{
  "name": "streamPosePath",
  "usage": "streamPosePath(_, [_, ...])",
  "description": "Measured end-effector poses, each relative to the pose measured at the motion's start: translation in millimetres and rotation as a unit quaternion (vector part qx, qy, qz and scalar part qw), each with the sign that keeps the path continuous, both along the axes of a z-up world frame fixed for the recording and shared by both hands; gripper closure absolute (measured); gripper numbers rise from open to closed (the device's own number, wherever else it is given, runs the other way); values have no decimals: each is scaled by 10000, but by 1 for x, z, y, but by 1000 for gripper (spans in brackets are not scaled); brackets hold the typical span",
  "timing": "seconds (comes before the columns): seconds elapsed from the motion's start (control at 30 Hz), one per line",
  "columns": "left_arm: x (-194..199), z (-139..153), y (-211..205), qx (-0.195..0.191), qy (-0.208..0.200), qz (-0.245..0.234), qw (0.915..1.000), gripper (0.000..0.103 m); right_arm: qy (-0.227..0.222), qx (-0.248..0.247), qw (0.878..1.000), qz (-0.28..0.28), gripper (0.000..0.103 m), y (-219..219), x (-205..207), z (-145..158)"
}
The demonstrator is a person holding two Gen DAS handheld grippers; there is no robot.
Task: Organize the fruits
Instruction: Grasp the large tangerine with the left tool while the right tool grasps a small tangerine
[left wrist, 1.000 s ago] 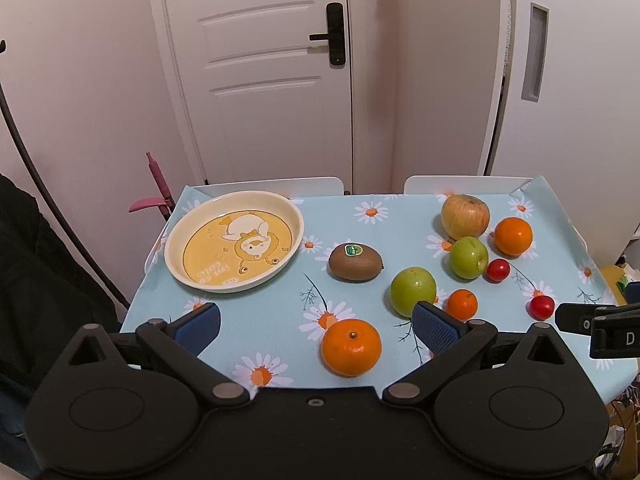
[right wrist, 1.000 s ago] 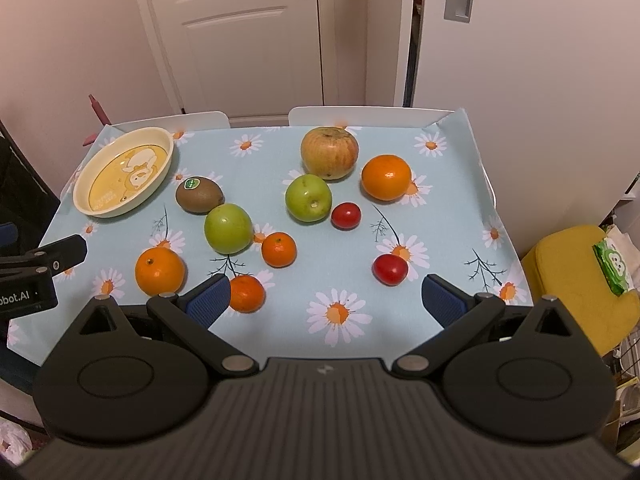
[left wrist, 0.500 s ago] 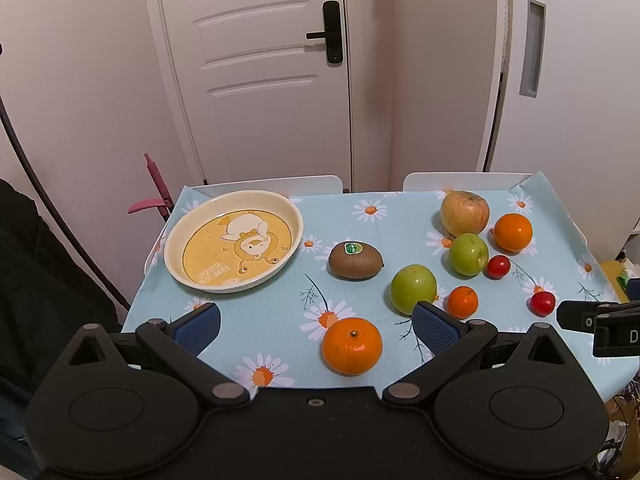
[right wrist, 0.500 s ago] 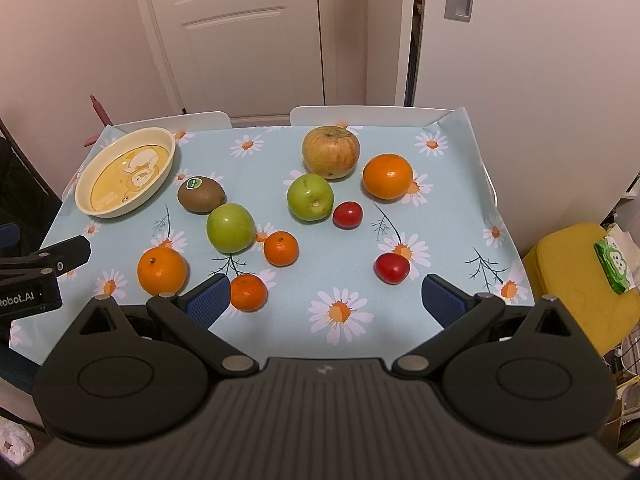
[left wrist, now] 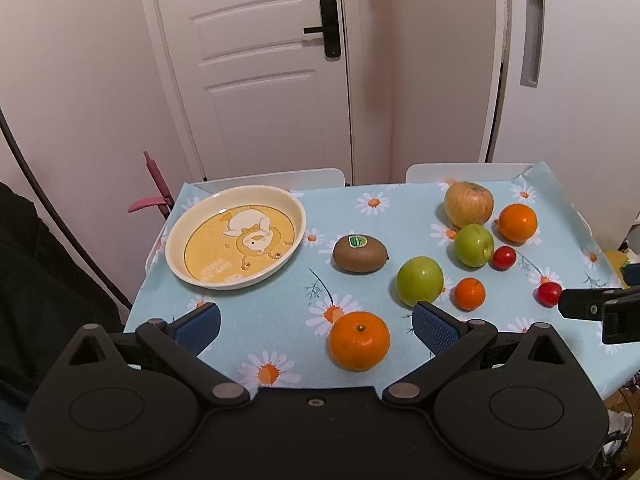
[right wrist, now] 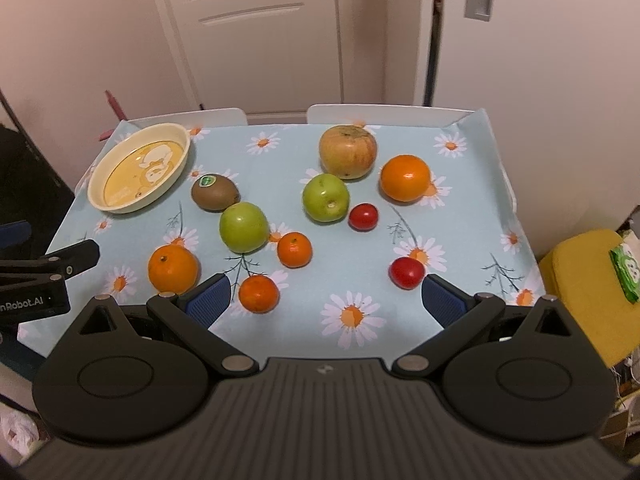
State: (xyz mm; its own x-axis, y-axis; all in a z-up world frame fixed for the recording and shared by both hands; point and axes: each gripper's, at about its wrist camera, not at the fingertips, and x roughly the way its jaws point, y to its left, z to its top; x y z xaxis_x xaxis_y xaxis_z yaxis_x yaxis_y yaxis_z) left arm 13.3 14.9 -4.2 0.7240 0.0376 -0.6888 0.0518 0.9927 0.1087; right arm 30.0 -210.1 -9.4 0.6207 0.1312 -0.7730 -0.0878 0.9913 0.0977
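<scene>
A cream plate point(left wrist: 236, 236) point(right wrist: 138, 170) with a yellow cartoon centre sits empty at the table's far left. Fruits lie loose on the daisy cloth: a kiwi point(left wrist: 359, 253) point(right wrist: 215, 193), two green apples point(left wrist: 420, 281) point(right wrist: 325, 197), a large yellow-red apple point(left wrist: 469, 204) point(right wrist: 348, 151), oranges point(left wrist: 359, 340) point(right wrist: 405, 177), small tangerines point(right wrist: 294, 249) and red tomatoes point(right wrist: 407, 272). My left gripper point(left wrist: 316, 326) is open above the near edge, with the near orange between its fingers' line. My right gripper point(right wrist: 326, 300) is open and empty over the near edge.
The table's cloth point(left wrist: 256, 320) ends just below both grippers. A white door point(left wrist: 256, 68) and walls stand behind the table. A yellow stool point(right wrist: 584, 292) with a green packet stands to the right. A pink handle point(left wrist: 154, 192) pokes up at the far left corner.
The left gripper has drifted slightly, shifting the view; the right gripper has moved a little forward and lower toward the table. No fruit has moved and both jaws stay open.
</scene>
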Motion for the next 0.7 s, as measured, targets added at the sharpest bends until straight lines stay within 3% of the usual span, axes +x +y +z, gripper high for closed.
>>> streamPosePath(0.2, [6,-18,0,80,67,-282,9995,0,81,68,9985,539,0,-2,10,-23])
streamPosePath(0.5, [24,-66,-2,376,16,-1116,9930,1,108,49,9930,1174,0,4,22,-66])
streamPosePath(0.7, [39,-94,-3,404,232,-1438,9885,10,103,8,9906,1367,0,19,24,-85])
